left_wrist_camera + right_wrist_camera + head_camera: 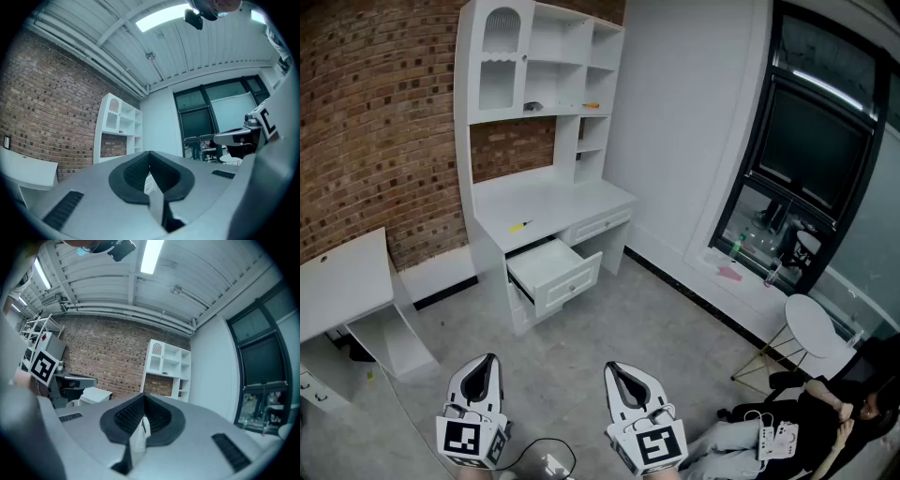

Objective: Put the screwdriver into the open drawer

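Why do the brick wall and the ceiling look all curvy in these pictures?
Left gripper view: a wide lens bends the brick wall and darkens the corners. Right gripper view: same bending, and the ceiling lamp glares white. Head view: the shelf unit leans, yet looks sharp.

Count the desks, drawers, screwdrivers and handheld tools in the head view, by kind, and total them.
Desks: 2, hutch desk, side desk
Drawers: 2, open drawer, shut drawer
Screwdrivers: 1, yellow screwdriver on the hutch desk
Tools: 2, left tool, right tool
Total: 7
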The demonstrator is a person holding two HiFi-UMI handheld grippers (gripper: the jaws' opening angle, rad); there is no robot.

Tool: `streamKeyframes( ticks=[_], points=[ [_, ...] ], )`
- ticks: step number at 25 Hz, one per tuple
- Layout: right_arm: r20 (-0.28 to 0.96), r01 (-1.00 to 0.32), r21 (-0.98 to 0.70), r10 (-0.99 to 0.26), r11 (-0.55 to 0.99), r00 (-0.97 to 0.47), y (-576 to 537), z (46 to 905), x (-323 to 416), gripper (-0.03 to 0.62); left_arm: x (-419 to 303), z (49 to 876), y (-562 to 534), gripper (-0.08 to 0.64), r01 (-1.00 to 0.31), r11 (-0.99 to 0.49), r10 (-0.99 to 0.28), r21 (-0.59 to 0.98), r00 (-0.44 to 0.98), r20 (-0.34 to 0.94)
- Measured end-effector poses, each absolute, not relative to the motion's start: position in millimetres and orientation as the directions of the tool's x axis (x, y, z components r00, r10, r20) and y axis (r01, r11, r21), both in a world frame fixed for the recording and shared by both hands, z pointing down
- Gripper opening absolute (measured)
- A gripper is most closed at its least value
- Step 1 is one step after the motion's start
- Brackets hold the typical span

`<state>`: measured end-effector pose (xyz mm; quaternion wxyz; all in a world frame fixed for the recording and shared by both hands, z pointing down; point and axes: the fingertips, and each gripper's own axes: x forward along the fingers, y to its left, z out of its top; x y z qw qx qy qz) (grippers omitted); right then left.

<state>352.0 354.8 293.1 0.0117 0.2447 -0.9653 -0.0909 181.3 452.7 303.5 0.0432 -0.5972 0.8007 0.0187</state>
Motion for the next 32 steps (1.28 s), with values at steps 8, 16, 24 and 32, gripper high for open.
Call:
streamKeyframes(
  ticks=[8, 16, 24, 32],
  points=[
    [-0.026, -0.484, 0.144, -0.485, 0.863, -0.874, 325, 303, 364, 0.009, 190, 310, 428, 0.012, -0.955, 0.294, -0.954, -0.036, -0.291, -0.074],
    [-0.062, -0.529, 0.102, -0.526, 0.842, -0.848, 277, 310, 329, 0.009, 146, 320, 377, 0.012, -0.962, 0.267, -0.962, -0.059, -0.262, -0.075],
    [-0.05, -0.561, 0.115, -0.559, 0.82, -0.828, 212, 315, 229, 0.009, 33, 319, 305, 0.012, -0.969, 0.242, -0.968, -0.047, -0.238, -0.075],
    [-0.007, -0.588, 0.147, -0.594, 0.795, -0.805, 162, 319, 125, 0.01, -74, 319, 240, 0.012, -0.981, 0.192, -0.979, -0.022, -0.189, -0.076]
  ],
)
